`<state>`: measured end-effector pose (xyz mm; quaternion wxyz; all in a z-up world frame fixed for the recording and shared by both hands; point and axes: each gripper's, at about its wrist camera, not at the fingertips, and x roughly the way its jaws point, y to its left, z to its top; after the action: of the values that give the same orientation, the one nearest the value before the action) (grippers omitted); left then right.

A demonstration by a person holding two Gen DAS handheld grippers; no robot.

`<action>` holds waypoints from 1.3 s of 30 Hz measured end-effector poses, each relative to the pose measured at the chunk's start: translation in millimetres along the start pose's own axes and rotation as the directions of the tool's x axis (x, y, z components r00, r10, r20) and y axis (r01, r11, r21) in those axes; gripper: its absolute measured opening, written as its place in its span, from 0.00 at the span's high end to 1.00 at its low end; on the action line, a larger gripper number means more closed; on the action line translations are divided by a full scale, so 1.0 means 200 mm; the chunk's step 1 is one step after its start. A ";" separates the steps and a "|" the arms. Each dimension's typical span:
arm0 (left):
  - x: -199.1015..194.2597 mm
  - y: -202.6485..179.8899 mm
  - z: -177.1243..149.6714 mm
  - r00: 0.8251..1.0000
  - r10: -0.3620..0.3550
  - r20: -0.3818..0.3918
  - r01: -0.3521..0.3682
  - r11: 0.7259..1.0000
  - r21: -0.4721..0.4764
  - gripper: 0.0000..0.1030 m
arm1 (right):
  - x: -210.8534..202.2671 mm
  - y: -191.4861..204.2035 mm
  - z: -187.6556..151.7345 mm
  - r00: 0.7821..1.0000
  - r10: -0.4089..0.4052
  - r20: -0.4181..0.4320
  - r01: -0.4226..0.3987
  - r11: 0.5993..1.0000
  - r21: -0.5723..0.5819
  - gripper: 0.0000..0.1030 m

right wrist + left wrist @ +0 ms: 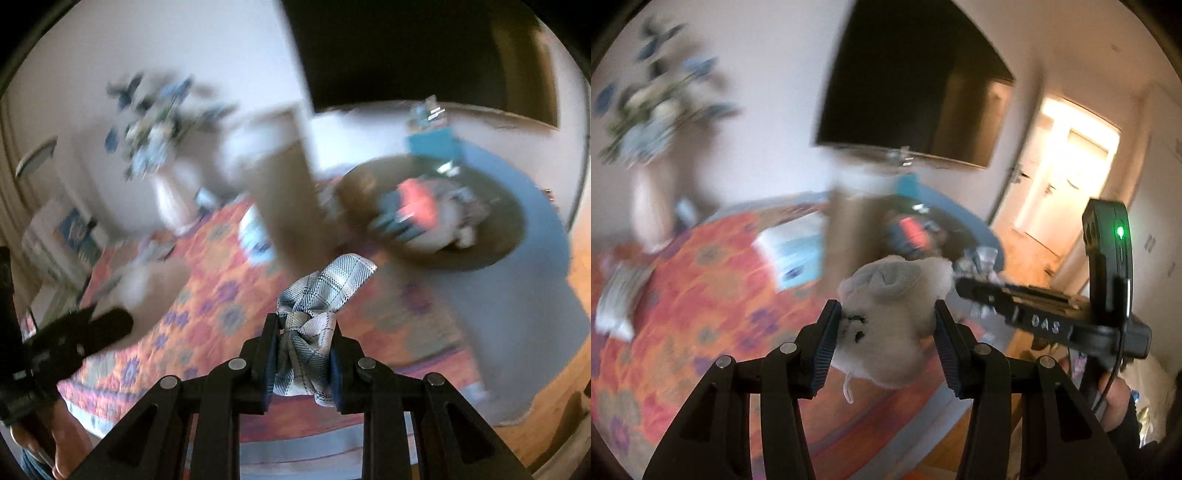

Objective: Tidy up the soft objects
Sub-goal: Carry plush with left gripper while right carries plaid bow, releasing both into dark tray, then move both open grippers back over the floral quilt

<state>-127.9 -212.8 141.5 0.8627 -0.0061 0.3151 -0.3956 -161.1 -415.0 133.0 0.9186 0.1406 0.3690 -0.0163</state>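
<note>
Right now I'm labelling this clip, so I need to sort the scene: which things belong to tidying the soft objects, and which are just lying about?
Part of the job:
- white plush toy, clamped in the left hand-held gripper
- plaid cloth, clamped in the right hand-held gripper
- round dark basket of soft items, likely

Just lying about:
- flower vase
- wall television
- patterned bedspread

My left hand-held gripper (pixel 886 345) is matte black plastic: two angular arms with triangular cut-outs, round silver pins at the joints, and ribbed dark-blue pads (pixel 823 350) inside the fingers. My right hand-held gripper (pixel 303 363) is built the same. Seen from the left, its body carries raised letters "DAS", a green light (pixel 1120 232) and a thin black cable. My right hand (pixel 1115 402) wears a dark sleeve.
</note>
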 end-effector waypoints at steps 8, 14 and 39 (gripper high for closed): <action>0.47 -0.39 0.31 0.999 0.050 -0.013 -0.049 0.997 0.059 0.55 | -0.08 -0.47 0.31 0.990 -0.088 0.112 0.066 0.981 0.182 0.78; 0.78 -0.47 0.49 0.981 0.192 0.011 -0.193 0.979 0.067 0.54 | 0.12 -0.75 0.54 0.996 -0.080 0.042 0.065 0.957 0.284 0.78; 0.22 -0.44 0.16 0.978 0.201 0.058 -0.209 0.956 0.207 0.23 | -0.02 -0.65 0.22 0.979 0.176 0.104 -0.191 0.969 0.156 0.06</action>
<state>-148.7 -312.3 166.3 0.9004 0.1115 0.2542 -0.3351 -151.9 -552.4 134.3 0.9168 0.2491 0.3104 0.0321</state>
